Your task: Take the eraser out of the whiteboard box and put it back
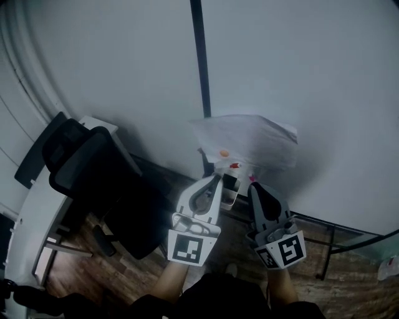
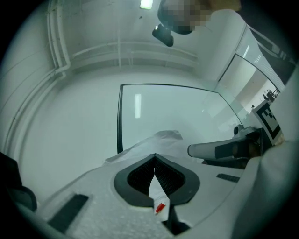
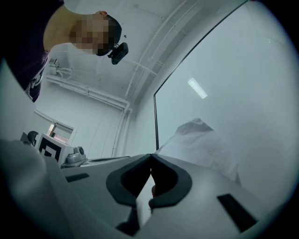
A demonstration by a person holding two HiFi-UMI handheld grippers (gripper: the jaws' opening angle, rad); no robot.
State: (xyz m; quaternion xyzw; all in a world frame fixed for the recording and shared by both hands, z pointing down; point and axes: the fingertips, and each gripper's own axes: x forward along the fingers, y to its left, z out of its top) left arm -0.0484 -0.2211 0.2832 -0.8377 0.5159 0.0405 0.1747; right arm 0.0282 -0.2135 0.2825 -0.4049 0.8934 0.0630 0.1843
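Left fingers (image 2: 140, 176) pressed together; white box (image 2: 158, 198) just behind them.

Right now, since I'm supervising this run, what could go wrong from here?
Both pairs of jaws are together, so the left gripper and right gripper cannot take anything until they open. They sit close side by side just below the crumpled white sheet on the whiteboard and might bump each other. The sheet hides what is behind it, so a blind reach could miss or knock things down.

light: dim, cool | source: ceiling lamp (image 2: 146, 4) | glare: streak on whiteboard (image 2: 138, 105) | edges: fisheye vignette
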